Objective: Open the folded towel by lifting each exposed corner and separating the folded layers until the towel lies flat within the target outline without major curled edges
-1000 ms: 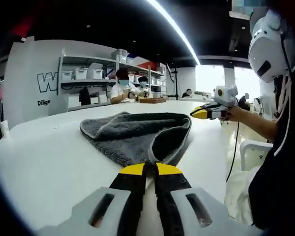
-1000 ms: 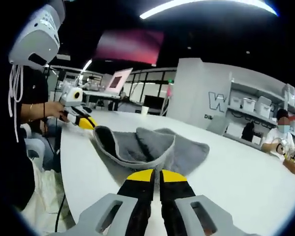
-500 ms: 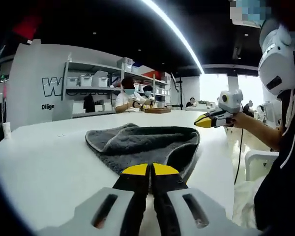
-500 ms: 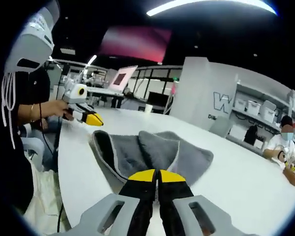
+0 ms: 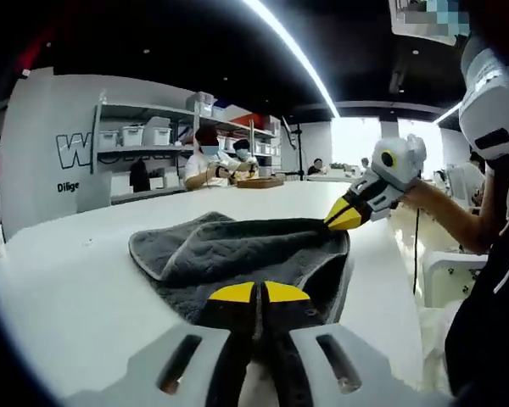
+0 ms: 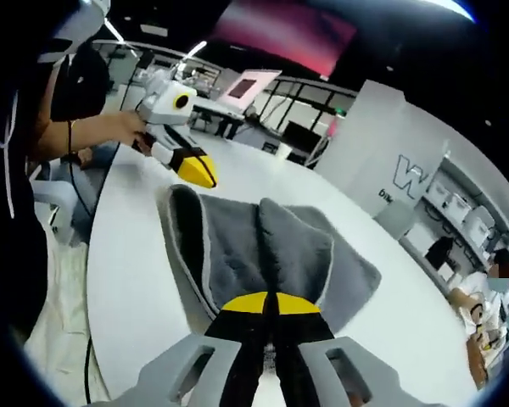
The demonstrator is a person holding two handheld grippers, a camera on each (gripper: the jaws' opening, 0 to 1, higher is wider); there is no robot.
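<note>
Towel (image 5: 237, 250) fuzzy grey cloth (paler hem); table (image 5: 76, 288) seemingly smooth, matt.

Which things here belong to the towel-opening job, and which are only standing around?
For the job:
- grey towel, folded on the white table
- left gripper
- right gripper

Just around:
- shelf with storage bins
- seated people at another table
- white chair
</note>
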